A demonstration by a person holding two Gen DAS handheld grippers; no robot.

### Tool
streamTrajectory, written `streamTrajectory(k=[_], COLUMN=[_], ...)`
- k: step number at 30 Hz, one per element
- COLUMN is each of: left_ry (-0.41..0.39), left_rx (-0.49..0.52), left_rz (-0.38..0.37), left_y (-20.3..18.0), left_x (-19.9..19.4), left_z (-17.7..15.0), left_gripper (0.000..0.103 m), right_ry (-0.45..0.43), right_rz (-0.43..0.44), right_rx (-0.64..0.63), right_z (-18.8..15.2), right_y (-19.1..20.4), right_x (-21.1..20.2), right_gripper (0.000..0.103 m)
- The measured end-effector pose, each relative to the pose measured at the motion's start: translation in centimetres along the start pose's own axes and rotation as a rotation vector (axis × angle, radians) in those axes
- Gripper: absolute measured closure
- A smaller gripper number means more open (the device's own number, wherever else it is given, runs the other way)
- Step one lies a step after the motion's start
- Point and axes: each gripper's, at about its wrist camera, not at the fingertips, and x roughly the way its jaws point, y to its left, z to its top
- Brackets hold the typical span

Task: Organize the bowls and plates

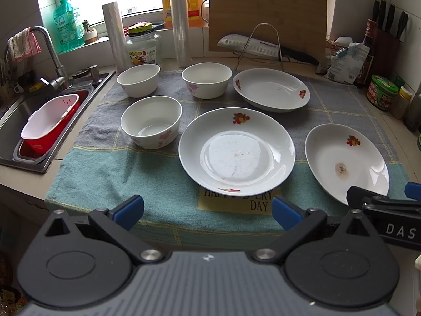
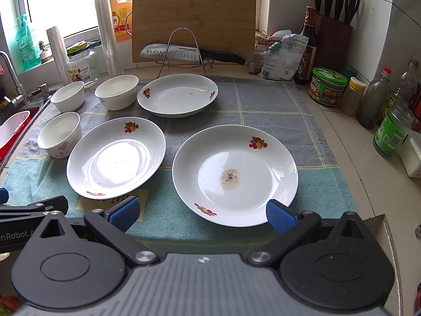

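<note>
Blue-padded, my left gripper [image 1: 208, 212] and right gripper [image 2: 202, 212] hang wide open and empty over the near edge of the towel [image 1: 131, 184]. Three plates and three bowls sit apart on it, none stacked — the middle plate [image 1: 236, 147] just ahead of my left jaws, the stained plate [image 2: 234, 173] just ahead of my right, its near rim between the fingertips, the far plate [image 2: 177, 94] behind. Near bowl [image 1: 151, 121], back-left bowl [image 1: 138, 79] and back-middle bowl [image 1: 206, 79] stand upright beside the sink [image 1: 15, 110].
</note>
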Motion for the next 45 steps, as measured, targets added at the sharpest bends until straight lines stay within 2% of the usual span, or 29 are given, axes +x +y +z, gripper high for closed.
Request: streamTrajectory(k=[14,23,33,37,45], left_ry=[-0.010,-0.058,-0.120,-0.108,-0.080], left_rx=[0.000,0.010,0.068,0.074,0.102], left_rz=[-0.006,-0.050,-0.086,-0.112,-0.139], left_y=[-0.5,-0.6,-1.5,-1.7,-2.0], left_x=[-0.5,-0.4,0.0,0.7,1.7], left_z=[0.1,0.2,0.3,0.3,0.3], left_gripper=[0.001,0.001,0.001,0.001,0.001], right_ry=[-0.020,-0.077,-0.142,-0.131,-0.041], right_rz=[0.002,0.038,0.049,0.043,0.030], right_rx=[-0.004,-0.046,-0.094,-0.087,-0.051], right_z=[-0.3,-0.9,-2.0,-2.9,-4.7], right_y=[-0.3,-1.0,-3.1,-4.4,-6.6], right_x=[-0.5,-0.8,-0.5,0.6,3.9], right_gripper=[0.000,0.000,0.000,0.000,0.000])
